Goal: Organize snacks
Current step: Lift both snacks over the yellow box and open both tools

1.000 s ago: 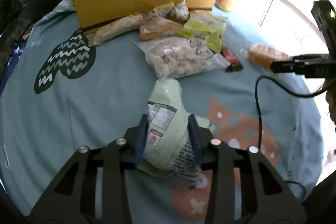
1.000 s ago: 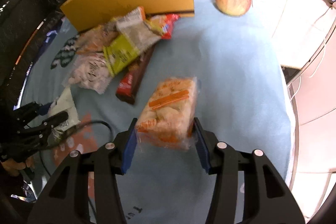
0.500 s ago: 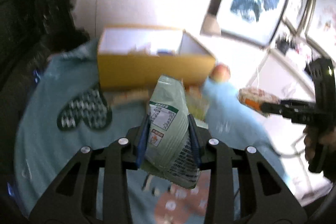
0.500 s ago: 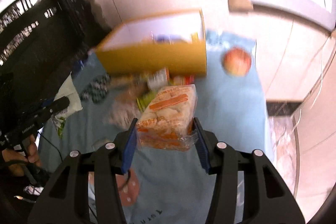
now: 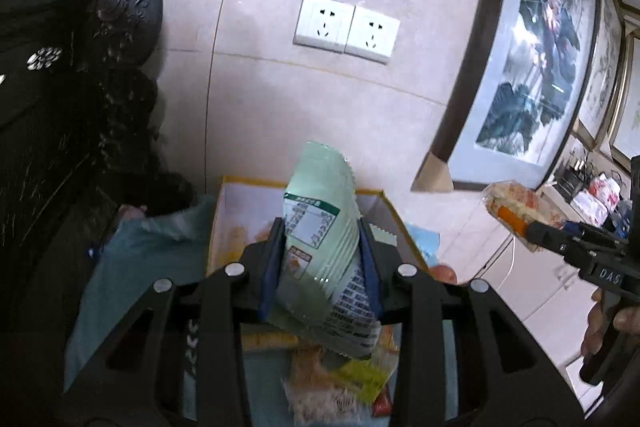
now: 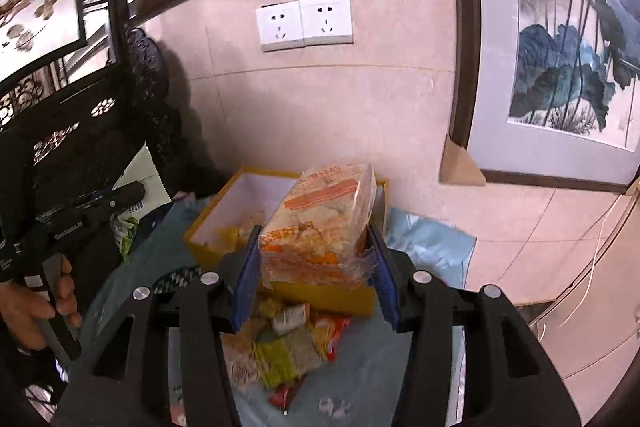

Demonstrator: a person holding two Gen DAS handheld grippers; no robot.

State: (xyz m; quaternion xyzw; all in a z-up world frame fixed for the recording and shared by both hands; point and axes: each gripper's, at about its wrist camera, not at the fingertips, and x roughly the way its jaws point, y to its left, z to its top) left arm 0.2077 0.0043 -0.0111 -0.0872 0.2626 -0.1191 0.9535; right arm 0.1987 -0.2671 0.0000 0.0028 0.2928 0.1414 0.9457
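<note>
Aloft | green packet [image 5: 320, 247], orange packet [image 6: 320, 223] clear above yellow box [image 6: 320, 293] rim

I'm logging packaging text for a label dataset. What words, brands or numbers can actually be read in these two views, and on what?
"DAS": on the right gripper's black body, cut off, left wrist view.
Green packet: printed label panel and dense print, too small to read.
Orange-and-clear snack pack: orange characters, blurred.
Left gripper's body lettering: illegible.
</note>
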